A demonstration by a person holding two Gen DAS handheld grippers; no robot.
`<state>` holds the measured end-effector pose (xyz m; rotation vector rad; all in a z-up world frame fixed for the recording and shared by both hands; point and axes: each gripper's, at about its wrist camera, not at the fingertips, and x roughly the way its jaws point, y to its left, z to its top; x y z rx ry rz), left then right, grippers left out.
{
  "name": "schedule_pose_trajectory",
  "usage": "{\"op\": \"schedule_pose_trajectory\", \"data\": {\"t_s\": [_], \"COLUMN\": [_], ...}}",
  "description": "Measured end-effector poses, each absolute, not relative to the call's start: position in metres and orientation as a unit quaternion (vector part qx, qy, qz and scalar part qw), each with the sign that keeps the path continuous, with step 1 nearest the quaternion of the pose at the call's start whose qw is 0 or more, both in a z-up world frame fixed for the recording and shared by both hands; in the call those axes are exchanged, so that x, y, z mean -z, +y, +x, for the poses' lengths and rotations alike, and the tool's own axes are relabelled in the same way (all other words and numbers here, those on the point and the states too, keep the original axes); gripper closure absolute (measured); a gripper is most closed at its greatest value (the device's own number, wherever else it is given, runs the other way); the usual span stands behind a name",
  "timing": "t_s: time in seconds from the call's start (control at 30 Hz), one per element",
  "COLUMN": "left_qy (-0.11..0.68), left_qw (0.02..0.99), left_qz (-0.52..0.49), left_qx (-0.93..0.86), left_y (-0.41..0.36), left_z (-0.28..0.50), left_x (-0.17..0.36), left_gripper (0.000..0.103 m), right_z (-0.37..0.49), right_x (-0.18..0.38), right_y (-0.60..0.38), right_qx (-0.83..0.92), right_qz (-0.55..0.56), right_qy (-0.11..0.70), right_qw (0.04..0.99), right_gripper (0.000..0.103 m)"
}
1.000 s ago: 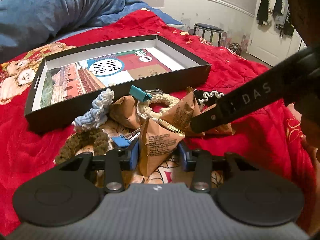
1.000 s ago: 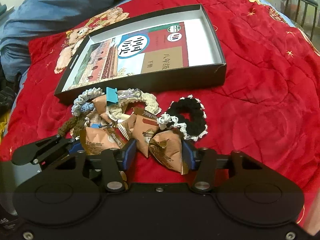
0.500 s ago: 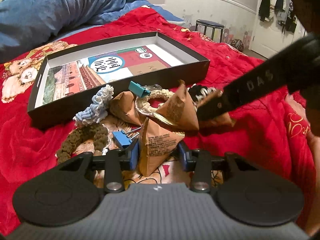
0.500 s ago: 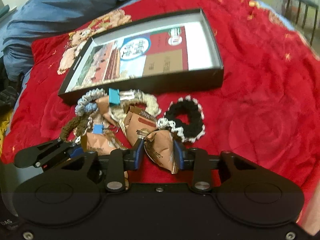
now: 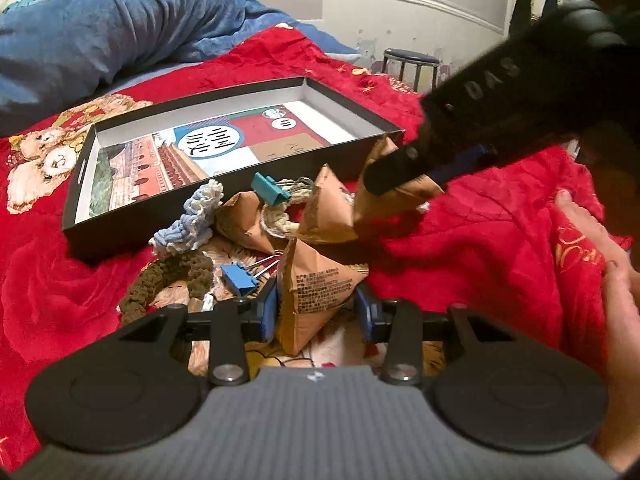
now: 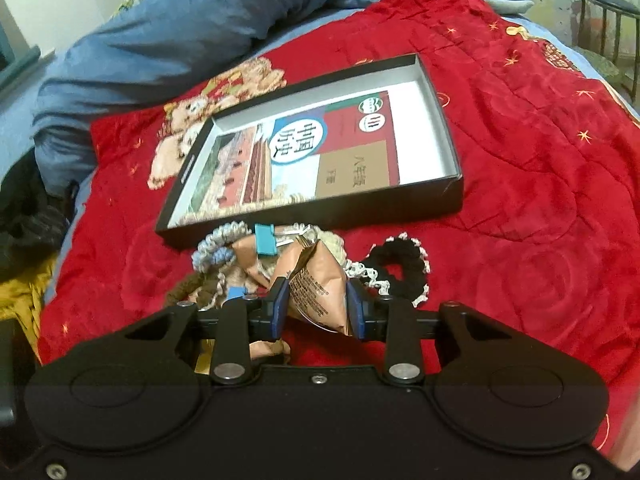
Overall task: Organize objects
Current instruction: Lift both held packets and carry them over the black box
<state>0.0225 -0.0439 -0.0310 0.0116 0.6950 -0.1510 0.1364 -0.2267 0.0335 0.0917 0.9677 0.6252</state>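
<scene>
The right gripper's point(image 6: 316, 306) own body hides most of the pile beneath it, and in the left wrist view its dark arm covers part of the packet it carries and all of the black crocheted scrunchie with white trim point(image 6: 404, 266), seen only from the right wrist. A person's hand point(image 5: 608, 264) is cut off at the right edge of that view.

The shallow black cardboard box lid point(image 5: 236, 208) lies on the red quilted bedspread point(image 6: 520, 160) and holds only a flat printed book cover point(image 6: 320, 156) with Chinese characters in a blue circle; the smaller writing is too fine to read. The letters "DAS" show on the right gripper's arm.

The right gripper, whose jaws have just been closing, clenches a tan pyramid-shaped paper packet point(image 6: 320, 292) with small printed text, lifted clear above the pile. The left gripper point(image 5: 316, 312) grasps a second tan pyramid packet point(image 5: 316, 296), low over the pile. Other packets, a teal binder clip point(image 5: 268, 188), a blue binder clip point(image 5: 238, 278), a pale blue scrunchie point(image 5: 192, 224) and an olive-brown scrunchie point(image 5: 168, 276) lie heaped just beside the lid's near wall.
</scene>
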Motion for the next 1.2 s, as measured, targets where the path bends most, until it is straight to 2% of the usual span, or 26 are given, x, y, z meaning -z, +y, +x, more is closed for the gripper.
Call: {"op": "schedule_pose_trajectory", "data": {"t_s": [0.2,0.43,0.7,0.87,1.0,1.2], "left_qy": [0.311,0.244,0.213,0.199,0.182,0.145], "left_qw": [0.948,0.967,0.976,0.979,0.982,0.987], "left_qz": [0.007,-0.039,-0.046,-0.050,-0.054,-0.070], "left_qx": [0.073,0.066,0.028,-0.001,0.008,0.014], "left_y": [-0.045,-0.027,-0.017,-0.008,-0.003,0.003], "left_z": [0.015,0.012,0.009,0.013,0.020,0.033], "left_x": [0.021,0.012,-0.001,-0.019,-0.038,-0.054], "left_gripper": [0.060,0.060,0.060,0.060,0.060,0.060], "right_z": [0.144,0.171,0.161,0.153,0.145,0.146], "right_x": [-0.041,-0.062,-0.117,-0.146,-0.160,-0.158], "right_y": [-0.232,-0.227,-0.251,-0.288,-0.299,-0.294], "right_qx": [-0.300,-0.302,-0.310,-0.285,-0.282,-0.278], "right_qz": [0.082,0.223,0.276,0.346,0.351,0.330], "right_qy": [0.449,0.407,0.301,0.235,0.203,0.215], "right_qw": [0.838,0.833,0.859,0.862,0.869,0.876], "right_gripper": [0.076,0.077,0.077,0.078,0.079,0.079]}}
